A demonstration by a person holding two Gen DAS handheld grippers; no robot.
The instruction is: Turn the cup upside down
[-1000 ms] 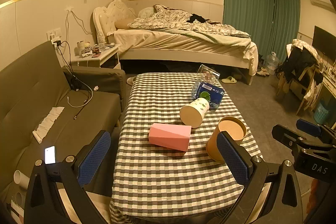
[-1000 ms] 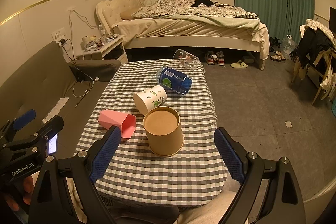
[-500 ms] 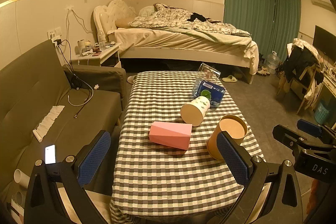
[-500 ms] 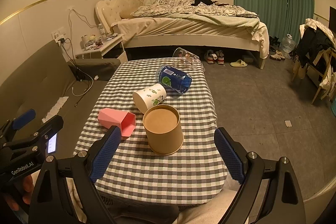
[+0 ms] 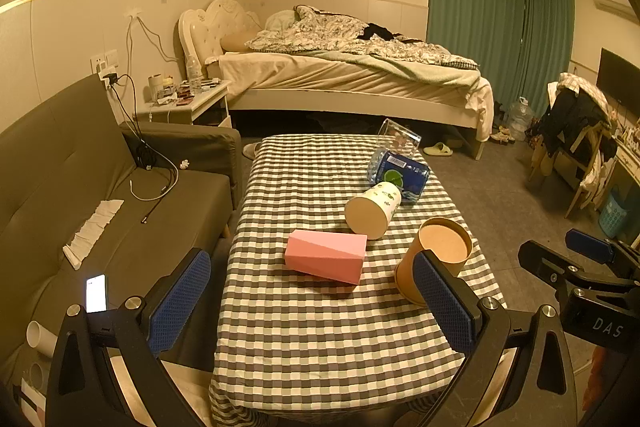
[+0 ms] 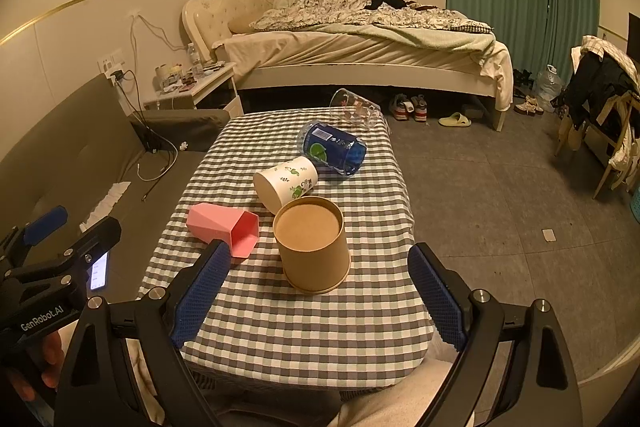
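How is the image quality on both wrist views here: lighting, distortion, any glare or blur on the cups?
Left wrist view: dim warm-yellow light, strong fisheye bending of walls and dark corners; the brown paper cup is sharp but partly hidden by the left gripper. Right wrist view: same amber cast and curvature, no blur; the clear glass cup is faint against the floor, and the right gripper frames the brown cup.

— We've got five cups on the checked table: the brown paper cup nearest us stands with its wide end down and flat base up, already inverted

— And just beside it we see the pink faceted cup lying on its side, mouth toward us

— Behind, the white leaf-print cup lies on its side too

— Further back the blue cup is toppled as well, and at the far edge we spot the clear glass, also tipped over
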